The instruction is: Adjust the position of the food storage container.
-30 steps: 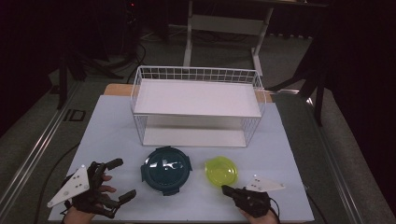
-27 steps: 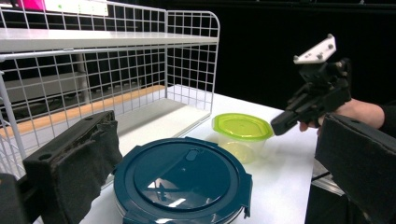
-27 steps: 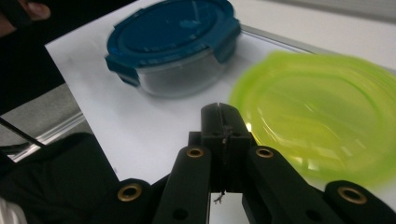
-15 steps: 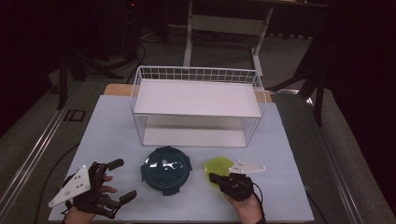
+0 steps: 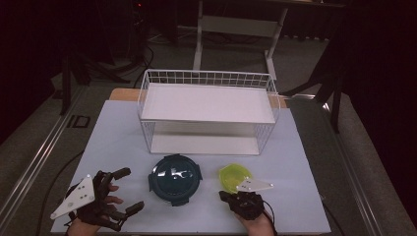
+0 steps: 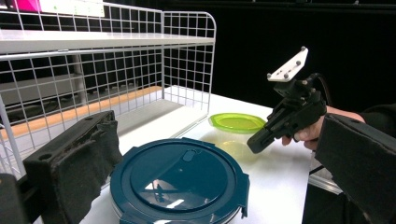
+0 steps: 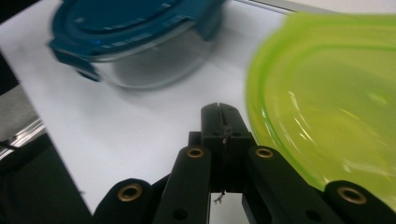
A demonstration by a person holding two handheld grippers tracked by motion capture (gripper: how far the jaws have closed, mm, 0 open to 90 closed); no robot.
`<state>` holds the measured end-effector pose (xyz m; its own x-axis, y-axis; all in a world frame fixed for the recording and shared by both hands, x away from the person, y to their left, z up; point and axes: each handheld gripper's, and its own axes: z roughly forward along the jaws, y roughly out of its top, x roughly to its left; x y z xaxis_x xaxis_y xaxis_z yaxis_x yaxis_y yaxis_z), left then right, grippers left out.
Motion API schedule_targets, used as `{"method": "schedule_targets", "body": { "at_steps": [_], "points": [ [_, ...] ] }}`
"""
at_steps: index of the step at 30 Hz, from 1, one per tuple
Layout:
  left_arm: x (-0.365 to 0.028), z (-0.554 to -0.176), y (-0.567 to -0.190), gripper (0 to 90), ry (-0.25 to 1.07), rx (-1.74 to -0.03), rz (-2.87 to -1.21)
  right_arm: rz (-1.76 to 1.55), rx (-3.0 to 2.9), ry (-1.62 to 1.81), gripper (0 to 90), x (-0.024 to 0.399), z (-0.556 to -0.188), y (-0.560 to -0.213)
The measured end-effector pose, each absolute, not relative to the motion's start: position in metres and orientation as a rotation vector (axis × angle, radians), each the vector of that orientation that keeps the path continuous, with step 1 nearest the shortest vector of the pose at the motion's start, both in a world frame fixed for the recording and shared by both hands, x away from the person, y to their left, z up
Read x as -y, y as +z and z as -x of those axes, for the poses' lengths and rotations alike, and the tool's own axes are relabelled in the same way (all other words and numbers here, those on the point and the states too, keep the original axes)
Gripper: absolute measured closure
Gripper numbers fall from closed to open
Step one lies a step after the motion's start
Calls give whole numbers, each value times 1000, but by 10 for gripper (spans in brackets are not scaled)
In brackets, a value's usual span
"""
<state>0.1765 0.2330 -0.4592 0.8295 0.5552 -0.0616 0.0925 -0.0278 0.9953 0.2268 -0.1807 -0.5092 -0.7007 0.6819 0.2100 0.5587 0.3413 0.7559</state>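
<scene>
The right gripper [image 7: 223, 112] has its two black jaws pressed flat together with nothing between them. Its tip sits just beside the near rim of the lime-green lidded container [image 7: 327, 93], low over the white table top [image 7: 140, 126]; whether the tip touches the rim is not clear. In the high view this right gripper [image 5: 227, 196] lies at the table's near edge, directly below the green container [image 5: 234, 175], with its grey three-cornered plate [image 5: 254, 186] overlapping the container's near side. From the left gripper view the right gripper [image 6: 256, 143] slants down toward the green container [image 6: 237, 122], held by a hand in a dark sleeve [image 6: 359, 158].

The left gripper [image 5: 129, 189] has its jaws released and spread wide, holding nothing. It hovers at the table's near left corner, and its padded fingers [image 6: 88, 154] frame the round container with the dark teal clip lid [image 6: 180, 179], which stands just beyond them, apart from both pads.

The teal container [image 5: 175, 176] and the green one stand side by side near the front of the table, close but apart. Behind them stands a white wire shelf rack [image 5: 208, 110] with two tiers.
</scene>
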Motion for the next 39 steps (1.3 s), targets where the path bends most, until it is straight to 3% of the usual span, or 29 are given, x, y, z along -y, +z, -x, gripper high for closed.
{"method": "schedule_targets", "body": {
  "at_steps": [18,32,39],
  "points": [
    [-232,-176,-460,3,401,-521,-1580,-1441,-2201,1202,900,256,-234,-517],
    [-231,-177,-460,3,403,-514,-1587,-1303,-2244,1251,900,211,-238,-524],
    [-232,-177,-460,3,403,-517,-1582,-1427,-2186,1214,900,222,-249,-531]
  ]
}}
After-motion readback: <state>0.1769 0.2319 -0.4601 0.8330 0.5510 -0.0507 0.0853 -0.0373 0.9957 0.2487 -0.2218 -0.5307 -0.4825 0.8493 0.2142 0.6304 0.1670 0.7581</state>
